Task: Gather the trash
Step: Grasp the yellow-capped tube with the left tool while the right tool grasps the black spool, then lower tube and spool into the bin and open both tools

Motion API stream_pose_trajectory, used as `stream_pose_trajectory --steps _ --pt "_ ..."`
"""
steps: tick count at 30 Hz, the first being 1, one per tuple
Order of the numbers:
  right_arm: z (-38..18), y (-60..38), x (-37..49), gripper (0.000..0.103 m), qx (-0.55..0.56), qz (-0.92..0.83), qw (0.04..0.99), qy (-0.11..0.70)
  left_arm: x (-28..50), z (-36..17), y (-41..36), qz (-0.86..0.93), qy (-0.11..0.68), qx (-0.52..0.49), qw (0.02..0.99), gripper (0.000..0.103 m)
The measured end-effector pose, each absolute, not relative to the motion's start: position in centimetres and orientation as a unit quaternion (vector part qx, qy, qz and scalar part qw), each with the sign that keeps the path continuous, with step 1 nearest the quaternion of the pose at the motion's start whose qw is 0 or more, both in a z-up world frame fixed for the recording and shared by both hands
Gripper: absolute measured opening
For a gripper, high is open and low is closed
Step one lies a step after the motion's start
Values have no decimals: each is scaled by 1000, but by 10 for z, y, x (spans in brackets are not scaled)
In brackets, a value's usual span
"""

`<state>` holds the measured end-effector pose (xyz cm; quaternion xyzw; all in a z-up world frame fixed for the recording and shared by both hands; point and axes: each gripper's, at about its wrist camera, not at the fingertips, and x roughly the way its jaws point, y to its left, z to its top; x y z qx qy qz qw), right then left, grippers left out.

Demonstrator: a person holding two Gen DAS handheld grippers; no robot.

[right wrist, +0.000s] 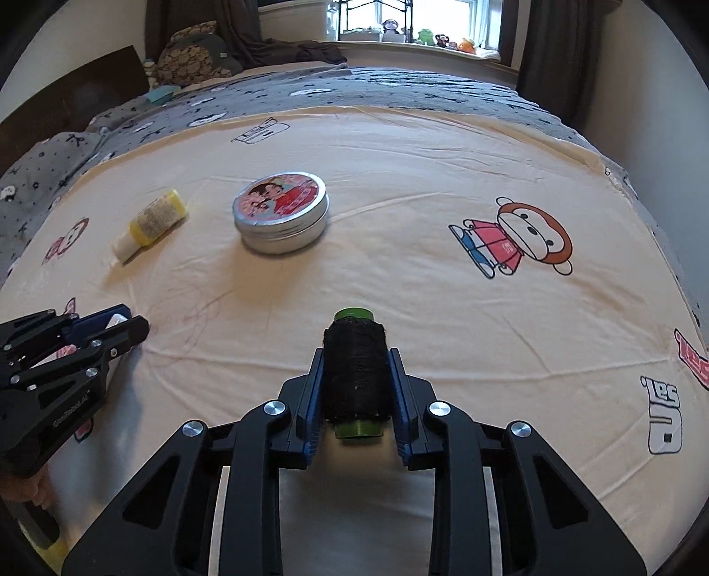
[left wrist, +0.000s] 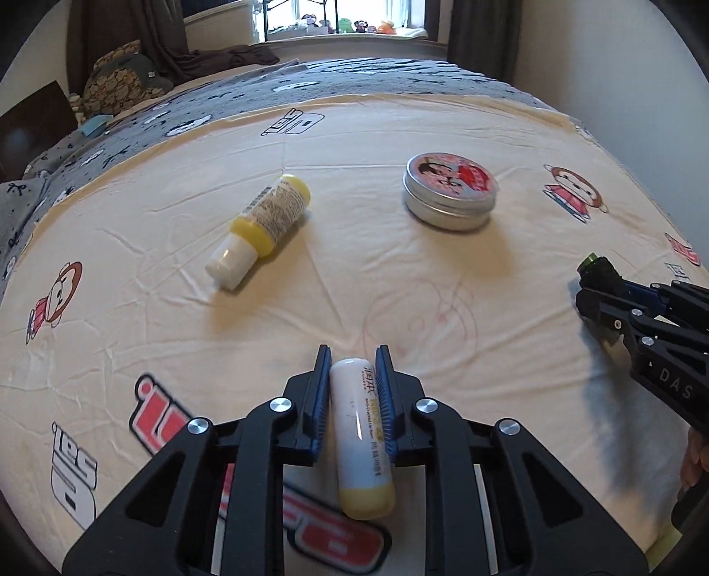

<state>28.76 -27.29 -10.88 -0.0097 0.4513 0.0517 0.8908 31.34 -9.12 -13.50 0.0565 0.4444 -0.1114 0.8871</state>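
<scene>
My left gripper [left wrist: 353,361] is shut on a white tube with a yellow cap [left wrist: 361,438], held over the cream sheet; it shows at the left of the right wrist view [right wrist: 126,325]. My right gripper [right wrist: 356,363] is shut on a spool of black thread with green ends [right wrist: 356,376]; it shows at the right edge of the left wrist view [left wrist: 594,283]. A yellow bottle with a white cap [left wrist: 261,228] lies on its side on the sheet, also in the right wrist view [right wrist: 150,223]. A round silver tin with a pink picture lid [left wrist: 449,190] stands beside it [right wrist: 281,210].
The cream cartoon-print sheet [right wrist: 443,288] covers a bed with a grey blanket [left wrist: 376,79] beyond it. Pillows [right wrist: 195,55] lie at the far left. A window sill with small toys [right wrist: 443,42] is at the back. Walls flank the bed on the right.
</scene>
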Motion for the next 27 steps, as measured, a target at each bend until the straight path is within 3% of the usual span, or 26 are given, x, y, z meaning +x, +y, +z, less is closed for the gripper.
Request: stream_pose_trajectory --steps 13,27 --pt "-60 -263 182 27 1 100 907 410 220 -84 -71 -157 393 54 905 18" --pt "-78 -259 53 27 16 131 900 416 80 -97 -65 -236 387 52 890 18"
